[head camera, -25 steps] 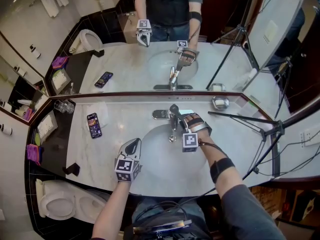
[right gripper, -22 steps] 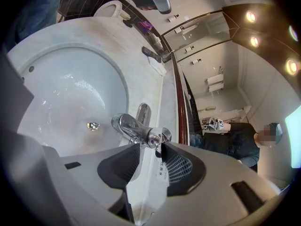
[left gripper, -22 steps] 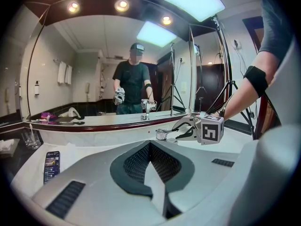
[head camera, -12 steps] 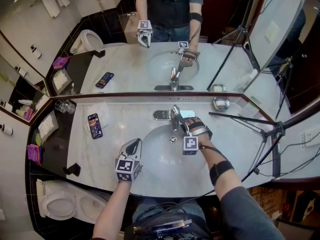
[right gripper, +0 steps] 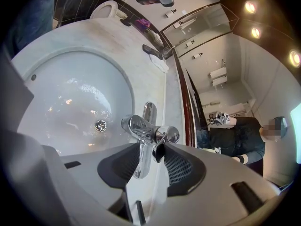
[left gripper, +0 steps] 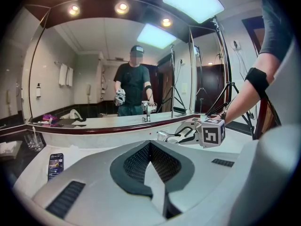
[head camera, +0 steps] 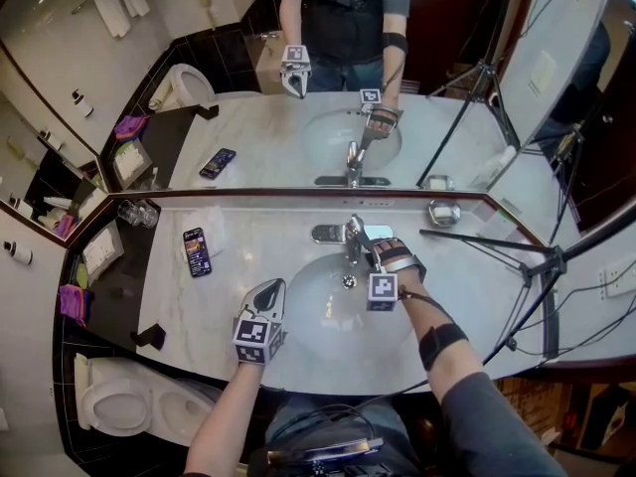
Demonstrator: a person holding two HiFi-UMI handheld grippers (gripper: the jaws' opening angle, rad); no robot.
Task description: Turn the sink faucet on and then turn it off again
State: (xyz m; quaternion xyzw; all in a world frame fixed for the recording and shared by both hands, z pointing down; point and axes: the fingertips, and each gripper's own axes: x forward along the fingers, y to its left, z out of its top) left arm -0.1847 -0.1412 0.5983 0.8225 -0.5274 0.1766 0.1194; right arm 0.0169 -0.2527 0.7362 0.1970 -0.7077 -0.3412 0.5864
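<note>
Faucet point(head camera: 352, 232), one, gripped in right tongs point(right gripper: 150, 150) — one sink point(head camera: 303, 318), one phone point(head camera: 197, 251)

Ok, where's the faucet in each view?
Head view: faucet at centre, behind the basin, just below the mirror.
Left gripper view: faucet small, just right of centre, under the mirror.
Right gripper view: faucet at centre, lever between the jaws.
Shared landmark: the mirror behind it.

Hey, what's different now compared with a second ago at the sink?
Nothing visibly moved. The right tool stays closed on the faucet handle; the left tool stays shut and empty over the counter. The phone lies where it was.
</note>
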